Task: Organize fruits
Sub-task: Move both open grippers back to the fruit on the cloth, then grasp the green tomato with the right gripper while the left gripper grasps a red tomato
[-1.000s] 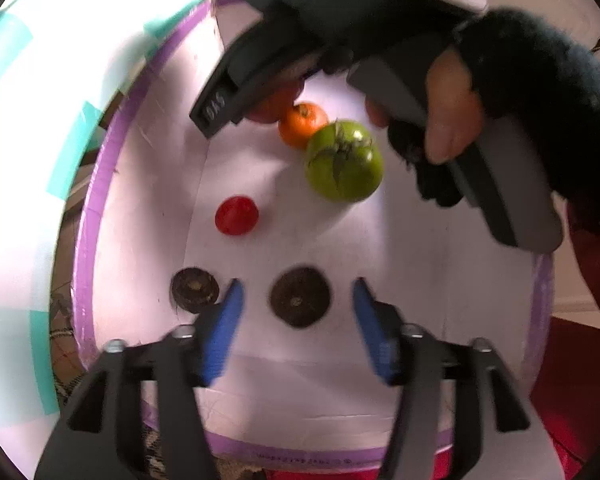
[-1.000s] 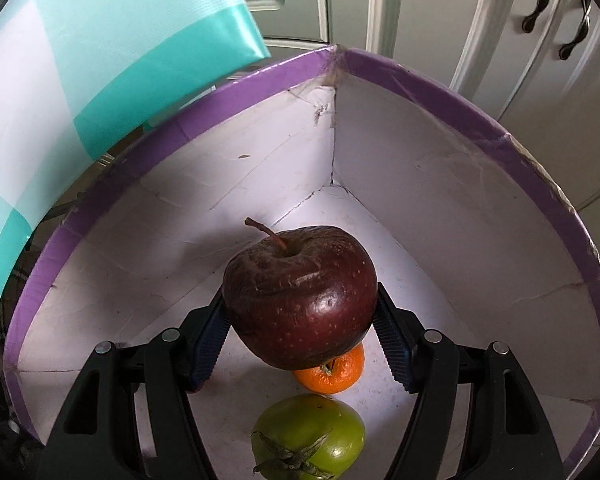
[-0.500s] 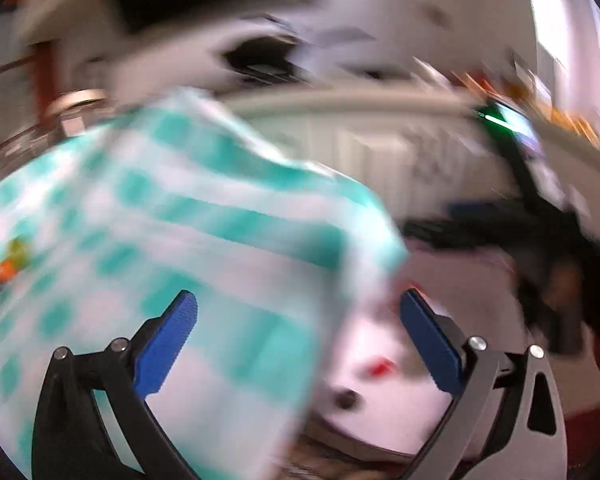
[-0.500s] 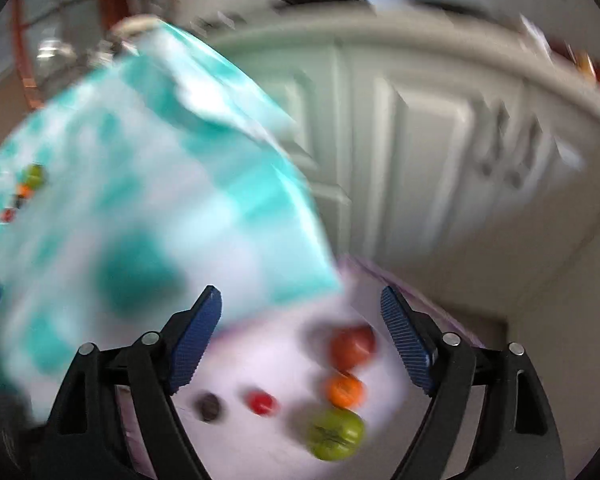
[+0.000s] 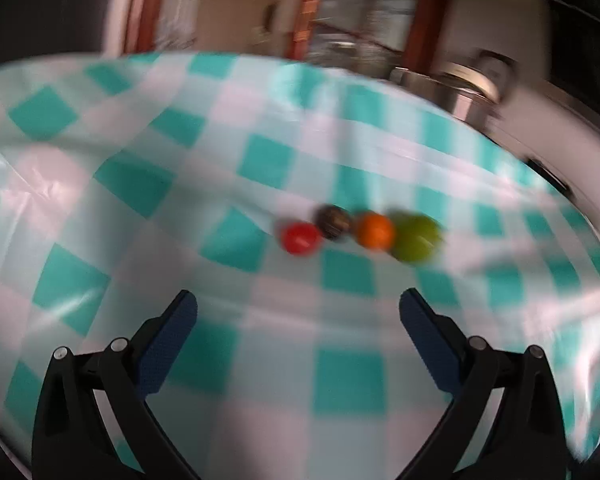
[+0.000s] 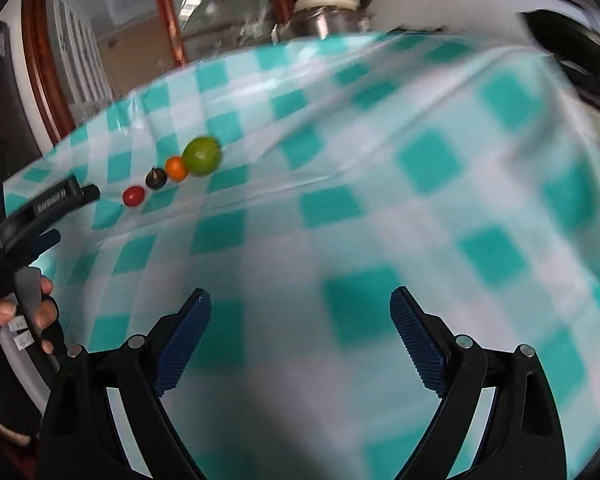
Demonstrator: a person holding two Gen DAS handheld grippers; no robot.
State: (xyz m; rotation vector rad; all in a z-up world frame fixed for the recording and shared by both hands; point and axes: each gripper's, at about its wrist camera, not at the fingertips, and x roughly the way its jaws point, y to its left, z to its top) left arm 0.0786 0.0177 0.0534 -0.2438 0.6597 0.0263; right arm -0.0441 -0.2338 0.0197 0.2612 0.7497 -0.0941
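Home kitchen or dining area. Table under a teal-and-white checked plastic cloth [image 6: 340, 208], glossy and creased. Behind it a steel pot with a pale lid [image 6: 327, 16], dark red-brown wooden frames [image 6: 40, 60] with glass panes, and white surfaces at the right edge. Small fruits in a row on the cloth [image 5: 356, 232]. Background blurred, finer detail unreadable.

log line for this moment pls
left claw: open, empty | right claw: open, empty | table: red fruit, dark fruit, orange, green fruit in row
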